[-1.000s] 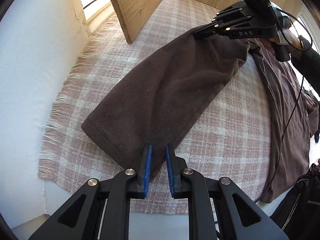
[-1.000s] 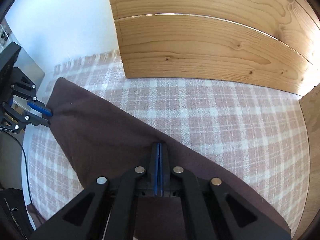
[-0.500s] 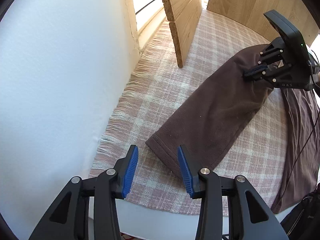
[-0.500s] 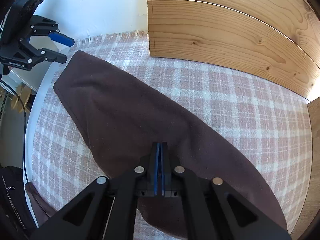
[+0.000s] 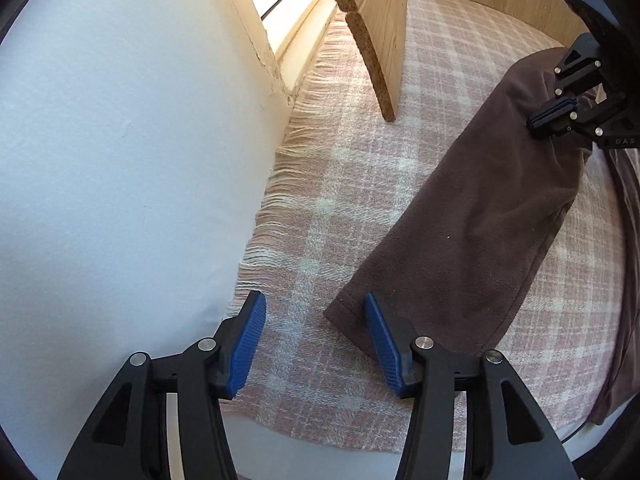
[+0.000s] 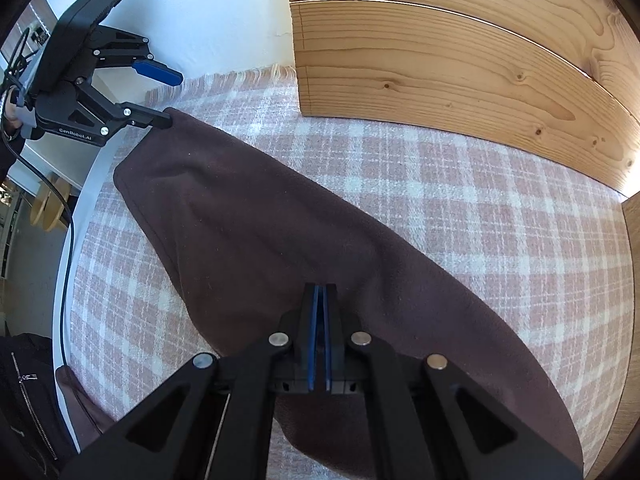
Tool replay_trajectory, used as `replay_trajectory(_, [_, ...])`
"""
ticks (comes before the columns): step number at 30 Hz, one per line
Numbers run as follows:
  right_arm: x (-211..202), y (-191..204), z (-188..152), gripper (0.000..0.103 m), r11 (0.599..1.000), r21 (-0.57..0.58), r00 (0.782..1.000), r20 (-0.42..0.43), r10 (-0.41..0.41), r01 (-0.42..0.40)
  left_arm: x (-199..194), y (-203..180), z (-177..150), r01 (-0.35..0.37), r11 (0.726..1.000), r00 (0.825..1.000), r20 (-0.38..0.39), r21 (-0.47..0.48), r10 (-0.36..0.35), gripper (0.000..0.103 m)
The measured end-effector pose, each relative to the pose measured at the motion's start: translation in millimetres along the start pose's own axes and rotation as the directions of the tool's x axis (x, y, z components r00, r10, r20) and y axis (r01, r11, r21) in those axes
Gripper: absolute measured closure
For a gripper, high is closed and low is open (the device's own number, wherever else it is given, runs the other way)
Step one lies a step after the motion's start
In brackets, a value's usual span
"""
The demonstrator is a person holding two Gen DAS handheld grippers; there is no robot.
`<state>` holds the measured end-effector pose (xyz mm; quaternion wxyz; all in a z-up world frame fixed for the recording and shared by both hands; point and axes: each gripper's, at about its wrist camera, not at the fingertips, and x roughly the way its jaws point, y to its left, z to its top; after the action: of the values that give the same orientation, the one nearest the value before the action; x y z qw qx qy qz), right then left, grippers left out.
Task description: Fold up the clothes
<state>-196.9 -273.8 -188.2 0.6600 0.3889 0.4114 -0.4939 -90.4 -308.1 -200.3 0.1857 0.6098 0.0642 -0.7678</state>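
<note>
Brown sleeve pinched by right gripper; left gripper apparently empty.

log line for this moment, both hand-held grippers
left hand-held gripper open by sleeve cuff | right hand-held gripper shut on sleeve | sleeve flat on plaid blanket

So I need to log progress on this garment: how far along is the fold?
Early stage. Done: one brown sleeve is laid out flat across the plaid blanket. In hand: the right gripper is shut on the sleeve near its shoulder end, while the left gripper is open at the cuff, holding nothing. Left: the rest of the brown garment lies unfolded, draping over the blanket's edge.
</note>
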Motion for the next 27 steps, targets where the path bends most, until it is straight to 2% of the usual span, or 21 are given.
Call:
replay_trajectory(2, [2,2,1,0.101,1.000,-0.007,1.000,0.000,-0.009,0.009,2,0,2,0.038,0.999,0.999,-0.008,0.005,-0.038,0.055])
replay_trajectory(3, [4,3,1,0.101,1.000,-0.010,1.000,0.000,-0.013,0.013,6,-1,2,0.032,0.999,0.999,-0.026,0.020,-0.031,0.056])
replay_trajectory(10, [8,3,4,0.101,1.000,0.000,1.000,0.004,-0.007,0.007,11,-3,-3,0.091,0.995,0.995,-0.037,0.028,-0.090,0.080])
replay_trajectory(14, [5,2,2,0.101,1.000,0.001,1.000,0.006,-0.008,0.008,9,-3,-5,0.086,0.996,0.996,-0.033,0.038,-0.085,0.083])
replay_trajectory(17, [4,1,1,0.101,1.000,0.005,1.000,0.008,-0.004,0.004,6,-5,-9,0.089,0.995,0.996,-0.019,0.037,-0.088,0.097])
replay_trajectory(20, [-1,-6,-1,0.100,0.999,0.029,0.999,-0.001,0.035,-0.035,-2,-3,-14,0.086,0.996,0.996,0.009,0.011,-0.086,0.099])
replay_trajectory(22, [-21,-18,-7,0.098,0.998,0.023,0.998,0.017,0.054,-0.054,-16,3,-18,0.107,0.994,0.993,0.053,-0.032,-0.105,0.099])
replay_trajectory(23, [-37,-28,-14,0.089,0.999,0.013,0.998,0.030,0.046,-0.047,-28,5,-19,0.120,0.992,0.989,0.090,-0.041,-0.116,0.099])
replay_trajectory(24, [-53,-39,-21,0.070,0.999,0.003,0.999,0.038,0.036,-0.036,-42,6,-21,0.129,0.991,0.984,0.129,-0.048,-0.121,0.099])
replay_trajectory(26, [-80,-67,-42,0.047,0.999,0.010,0.999,0.019,-0.034,0.034,-72,6,-19,0.127,0.990,0.972,0.205,-0.058,-0.113,0.099])
replay_trajectory(27, [-93,-81,-53,0.046,0.997,0.022,0.997,0.007,-0.076,0.075,-82,6,-12,0.129,0.990,0.966,0.232,-0.054,-0.113,0.099])
